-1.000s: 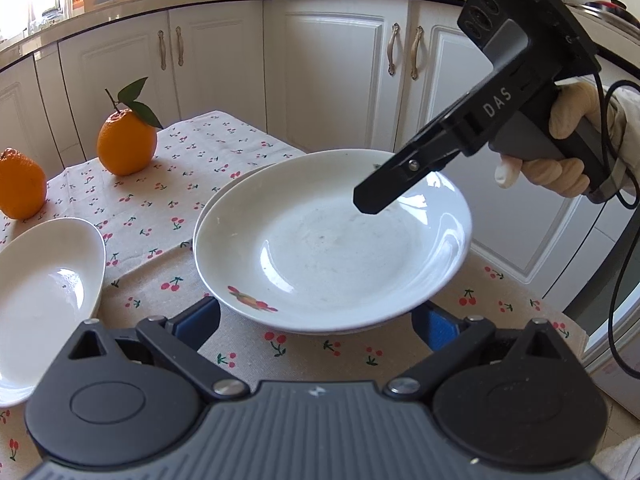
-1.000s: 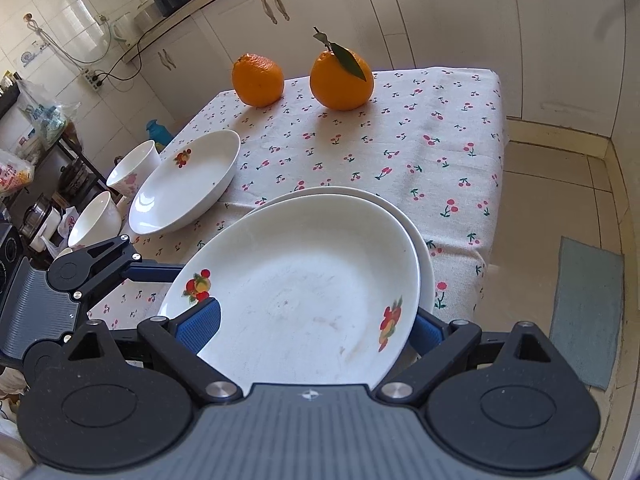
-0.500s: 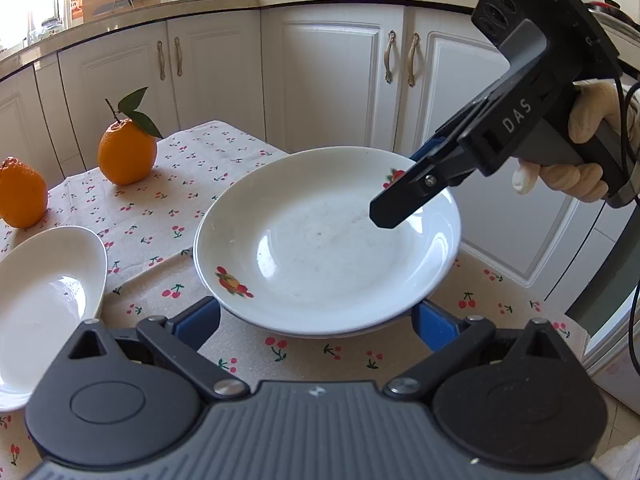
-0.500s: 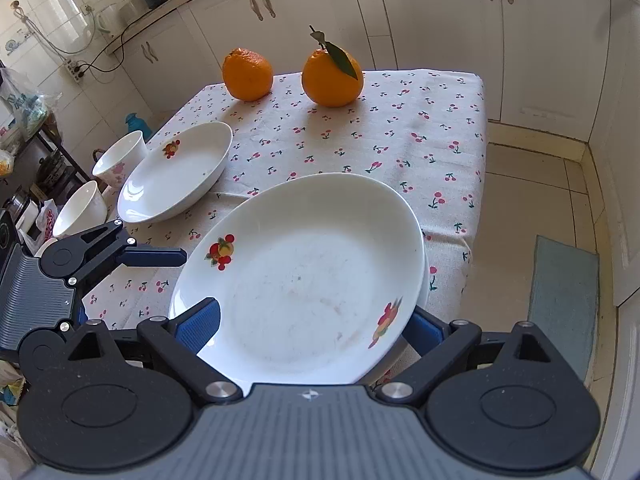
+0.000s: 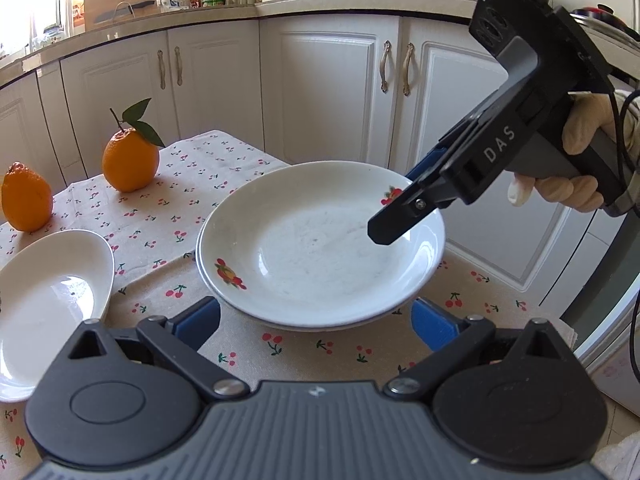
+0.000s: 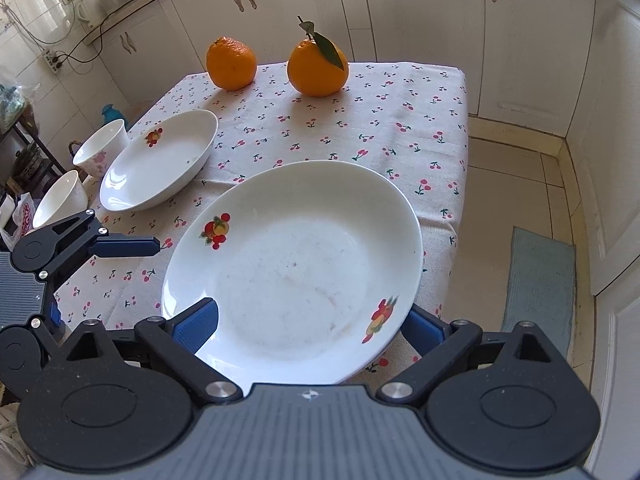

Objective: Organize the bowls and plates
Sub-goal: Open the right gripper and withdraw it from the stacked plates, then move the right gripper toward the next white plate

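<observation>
A white plate with fruit prints (image 5: 320,240) (image 6: 292,272) lies nested on a second white plate, whose rim (image 5: 320,328) just shows beneath it, near the table's corner. My right gripper (image 5: 394,208) (image 6: 312,308) is open, held by a gloved hand (image 5: 580,160). Its near finger hangs over the top plate's right rim and the other finger is beyond the rim. My left gripper (image 5: 314,306) (image 6: 108,282) is open just short of the stack, with nothing between its fingers. A third white dish (image 5: 48,304) (image 6: 160,164) sits to the left.
Two oranges (image 6: 231,62) (image 6: 318,66) stand at the far side of the cherry-print tablecloth (image 6: 360,120). Two small white bowls (image 6: 100,148) (image 6: 60,200) sit past the third dish. The table edge, tiled floor and a mat (image 6: 536,280) lie right of the stack, with white cabinets behind.
The top plate was tilted above the lower one; it has come down and now lies nested on it. Both grippers have drawn back slightly.
</observation>
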### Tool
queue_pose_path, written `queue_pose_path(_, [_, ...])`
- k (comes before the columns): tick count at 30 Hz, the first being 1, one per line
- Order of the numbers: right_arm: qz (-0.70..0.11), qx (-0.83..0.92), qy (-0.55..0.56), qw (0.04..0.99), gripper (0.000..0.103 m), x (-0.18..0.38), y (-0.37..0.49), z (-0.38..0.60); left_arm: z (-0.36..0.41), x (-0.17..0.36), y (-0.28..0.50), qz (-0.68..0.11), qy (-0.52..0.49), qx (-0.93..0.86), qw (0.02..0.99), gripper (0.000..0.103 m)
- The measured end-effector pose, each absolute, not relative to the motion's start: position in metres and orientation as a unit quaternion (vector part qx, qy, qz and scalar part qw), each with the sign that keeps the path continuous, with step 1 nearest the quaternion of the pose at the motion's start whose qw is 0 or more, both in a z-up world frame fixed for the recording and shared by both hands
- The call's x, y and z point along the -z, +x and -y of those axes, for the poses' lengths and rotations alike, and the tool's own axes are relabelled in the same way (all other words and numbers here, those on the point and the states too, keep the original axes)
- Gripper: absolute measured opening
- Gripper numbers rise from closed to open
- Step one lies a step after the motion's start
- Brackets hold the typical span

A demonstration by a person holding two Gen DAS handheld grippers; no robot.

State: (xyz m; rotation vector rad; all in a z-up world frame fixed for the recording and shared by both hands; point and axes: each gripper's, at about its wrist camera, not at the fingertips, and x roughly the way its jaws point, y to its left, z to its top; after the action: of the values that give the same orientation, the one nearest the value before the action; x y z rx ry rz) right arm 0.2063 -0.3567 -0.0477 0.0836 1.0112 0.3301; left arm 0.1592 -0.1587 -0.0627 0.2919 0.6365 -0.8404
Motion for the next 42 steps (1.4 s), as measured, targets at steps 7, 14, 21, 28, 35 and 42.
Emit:
queue_pose_path(7, [-0.464, -0.144, 0.044, 0.873, 0.103, 0.045, 0.19, 0.357, 0.148, 0.06, 0.149, -0.298, 0.135, 0.391, 0.86, 0.101])
queue_pose_path(14, [-0.398, -0.119, 0.032, 0.909, 0.103, 0.028, 0.153, 0.335, 0.127, 0.054, 0.142, -0.3, 0.123, 0.348, 0.88, 0.101])
queue_pose_path(21, [-0.355, -0.125, 0.039, 0.926, 0.103, 0.027, 0.132, 0.307, 0.095, 0.054, 0.149, -0.314, 0.103, 0.265, 0.906, 0.102])
queue_pose_path(28, [-0.371, -0.157, 0.03, 0.915, 0.103, 0.02, 0.145, 0.278, 0.071, 0.067, 0.171, -0.339, 0.091, 0.159, 0.923, 0.102])
queue_pose_path(35, [-0.372, -0.177, -0.013, 0.911, 0.103, 0.018, 0.16, 0.258, 0.06, 0.084, 0.196, -0.362, 0.065, 0.102, 0.924, 0.102])
queue_pose_path(42, [-0.359, -0.19, -0.024, 0.914, 0.103, 0.016, 0.177, 0.252, 0.06, 0.094, 0.207, -0.367, 0.057, 0.087, 0.924, 0.102])
